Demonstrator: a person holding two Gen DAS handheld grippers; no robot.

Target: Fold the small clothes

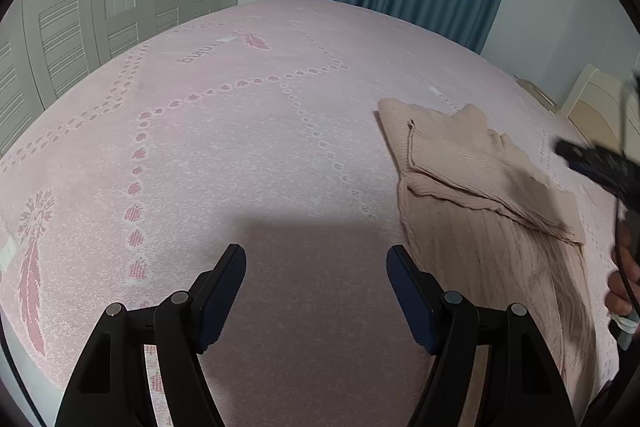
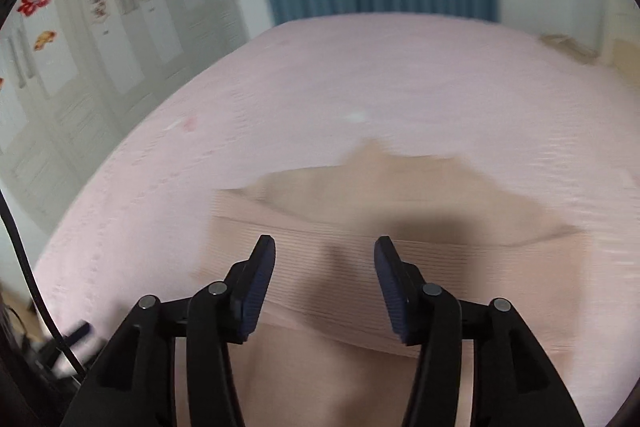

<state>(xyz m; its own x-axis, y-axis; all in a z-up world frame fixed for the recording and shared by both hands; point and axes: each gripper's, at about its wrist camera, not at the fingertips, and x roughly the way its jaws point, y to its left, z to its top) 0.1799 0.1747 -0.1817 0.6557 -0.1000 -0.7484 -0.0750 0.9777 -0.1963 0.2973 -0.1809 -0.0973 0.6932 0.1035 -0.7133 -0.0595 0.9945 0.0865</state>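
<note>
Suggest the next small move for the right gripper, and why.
Probably lower the right gripper onto the beige garment and pinch an edge. Its jaws stand open with nothing between them, right above the cloth, which lies only partly folded on the bed.

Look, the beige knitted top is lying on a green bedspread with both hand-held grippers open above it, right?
Not quite: the bedspread is pink, not green, as the left wrist view shows. The rest holds: the beige knitted top lies on it, and the left hand-held gripper and right hand-held gripper are open.
</note>
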